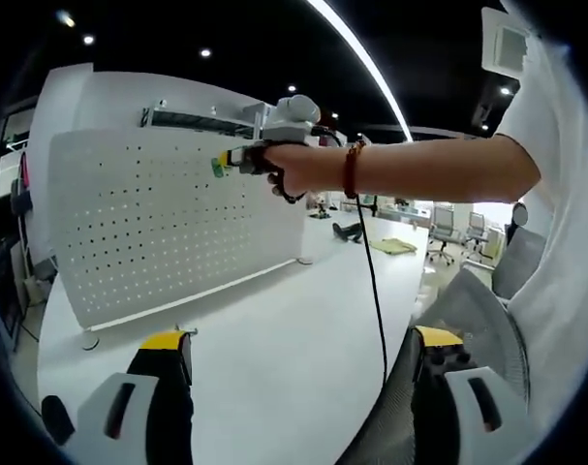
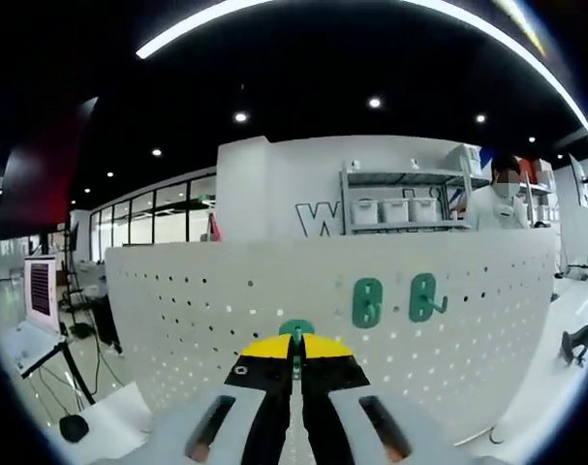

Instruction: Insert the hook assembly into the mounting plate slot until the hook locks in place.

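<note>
A white perforated mounting plate stands upright on the white table. In the left gripper view a person's hand holds my right gripper against the plate's upper part, with a green piece at its tip. In the right gripper view, my right gripper is shut on a green hook assembly, right in front of the plate. Two more green hooks hang on the plate to the right. My left gripper stays low over the table, open and holding nothing.
A black cable hangs from the right gripper down across the table. Grey office chairs stand at the right. Behind the plate are a shelf with white boxes and a person. A monitor stands far left.
</note>
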